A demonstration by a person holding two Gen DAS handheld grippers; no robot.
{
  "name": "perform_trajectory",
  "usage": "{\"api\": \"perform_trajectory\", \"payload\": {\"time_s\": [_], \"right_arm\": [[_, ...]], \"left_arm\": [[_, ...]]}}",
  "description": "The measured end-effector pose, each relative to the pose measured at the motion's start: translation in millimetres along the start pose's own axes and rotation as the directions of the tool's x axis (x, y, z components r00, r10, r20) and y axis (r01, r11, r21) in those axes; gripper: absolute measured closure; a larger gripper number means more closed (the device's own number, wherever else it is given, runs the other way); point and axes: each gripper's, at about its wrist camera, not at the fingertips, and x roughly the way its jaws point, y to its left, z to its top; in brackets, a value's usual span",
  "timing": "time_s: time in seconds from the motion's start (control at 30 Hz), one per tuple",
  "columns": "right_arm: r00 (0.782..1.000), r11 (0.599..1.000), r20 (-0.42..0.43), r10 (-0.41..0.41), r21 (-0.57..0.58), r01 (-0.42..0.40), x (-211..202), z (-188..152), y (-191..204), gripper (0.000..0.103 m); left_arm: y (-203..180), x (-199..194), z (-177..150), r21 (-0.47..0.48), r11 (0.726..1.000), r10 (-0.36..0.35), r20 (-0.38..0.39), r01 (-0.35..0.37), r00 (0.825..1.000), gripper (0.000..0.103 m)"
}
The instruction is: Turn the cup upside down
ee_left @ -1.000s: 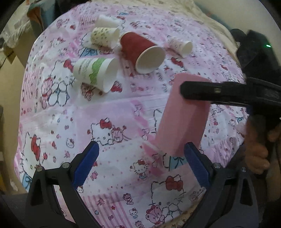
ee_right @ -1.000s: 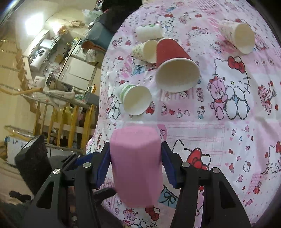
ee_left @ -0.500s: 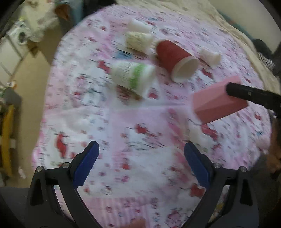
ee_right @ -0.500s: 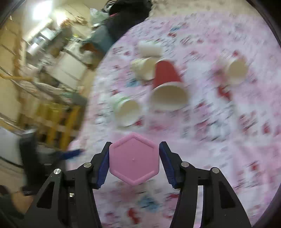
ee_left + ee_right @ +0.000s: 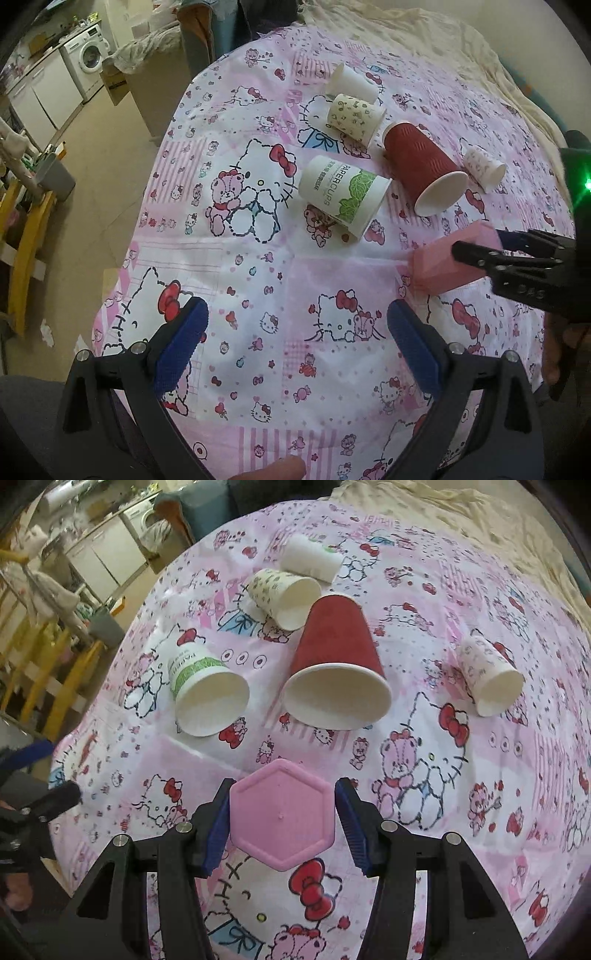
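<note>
My right gripper (image 5: pixel 282 821) is shut on a pink hexagonal cup (image 5: pixel 282 814), whose flat base faces the right wrist camera. In the left wrist view the pink cup (image 5: pixel 443 264) lies on its side in the right gripper (image 5: pixel 476 243) just above the cloth, base pointing left. My left gripper (image 5: pixel 297 347) is open and empty, low over the near part of the cloth, left of the pink cup.
Several paper cups lie on their sides on the pink Hello Kitty cloth (image 5: pixel 258 266): a green-print cup (image 5: pixel 341 194), a red cup (image 5: pixel 423 171), a small patterned cup (image 5: pixel 482 170), a floral cup (image 5: pixel 354 116) and a white cup (image 5: pixel 351 85). The table's left edge drops to the floor.
The right gripper has turned the pink cup from standing to lying on its side and lowered it. The left gripper has pulled back and left, away from the cup.
</note>
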Motion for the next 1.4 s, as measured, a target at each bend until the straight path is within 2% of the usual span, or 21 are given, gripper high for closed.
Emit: {"api": "perform_trajectory", "payload": {"time_s": [0.13, 0.23, 0.27, 0.33, 0.4, 0.47, 0.57, 0.67, 0.73, 0.77, 0.83, 1.0, 1.1, 1.23, 1.3, 1.4], "right_arm": [[1.000, 0.999, -0.002, -0.020, -0.025, 0.020, 7, 0, 6, 0.046], [0.999, 0.998, -0.004, 0.049, 0.045, -0.049, 9, 1, 0, 0.044], [0.999, 0.997, 0.000, 0.049, 0.060, -0.049, 10, 1, -2, 0.044], [0.999, 0.997, 0.015, 0.044, 0.069, -0.045, 7, 0, -3, 0.039], [0.997, 0.995, 0.033, 0.063, 0.075, -0.066, 1, 0, -4, 0.025], [0.995, 0.994, 0.065, 0.071, 0.079, -0.076, -10, -1, -5, 0.018], [0.990, 0.990, 0.117, 0.079, 0.104, -0.091, -33, -5, -8, 0.017], [0.973, 0.980, 0.207, 0.102, 0.150, -0.134, -64, -19, -16, 0.012], [0.947, 0.967, 0.295, 0.124, 0.177, -0.182, -85, -33, -21, 0.009], [0.939, 0.962, 0.322, 0.119, 0.197, -0.190, -94, -40, -23, 0.002], [0.929, 0.958, 0.364, 0.069, 0.235, -0.163, -110, -55, -23, 0.000], [0.904, 0.968, 0.415, -0.100, 0.249, -0.007, -134, -84, -7, 0.000], [0.893, 0.971, 0.429, -0.137, 0.236, 0.036, -137, -99, 5, 0.000], [0.854, 0.961, 0.468, -0.227, 0.249, 0.119, -144, -119, 20, 0.000], [0.833, 0.950, 0.477, -0.279, 0.266, 0.166, -145, -127, 26, 0.000], [0.832, 0.950, 0.478, -0.283, 0.256, 0.176, -143, -139, 31, 0.000]], "left_arm": [[-2, -2, 0, 0.005, 1.000, -0.007, 0.000, 0.007, 1.000, 0.004], [-3, -3, 1, 0.009, 1.000, -0.011, 0.007, 0.011, 1.000, 0.003], [-4, -4, 0, 0.012, 1.000, -0.010, 0.010, 0.010, 1.000, 0.002], [-3, -4, -1, 0.015, 1.000, -0.010, 0.012, 0.010, 1.000, 0.001], [-3, -6, -1, 0.007, 1.000, -0.014, 0.018, 0.013, 1.000, 0.000], [-1, -8, -1, -0.004, 1.000, -0.025, 0.025, 0.025, 0.999, 0.000], [0, -14, -1, -0.013, 0.999, -0.040, 0.051, 0.041, 0.998, 0.000], [0, -21, -3, -0.016, 0.998, -0.052, 0.085, 0.054, 0.995, 0.000], [-2, -28, -5, -0.009, 0.998, -0.066, 0.117, 0.068, 0.991, 0.000], [-2, -31, -6, -0.005, 0.998, -0.068, 0.133, 0.069, 0.989, 0.000], [-5, -43, -8, 0.009, 0.998, -0.069, 0.187, 0.068, 0.980, 0.000], [-8, -64, -19, 0.017, 0.999, -0.039, 0.299, 0.036, 0.954, 0.000], [-9, -74, -28, 0.021, 0.999, -0.038, 0.347, 0.033, 0.937, 0.000], [-16, -79, -41, 0.050, 0.999, -0.006, 0.368, -0.014, 0.930, 0.000], [-18, -78, -47, 0.057, 0.998, -0.030, 0.357, 0.010, 0.934, 0.000], [-24, -79, -55, 0.077, 0.997, -0.046, 0.368, 0.019, 0.929, 0.000]]}}
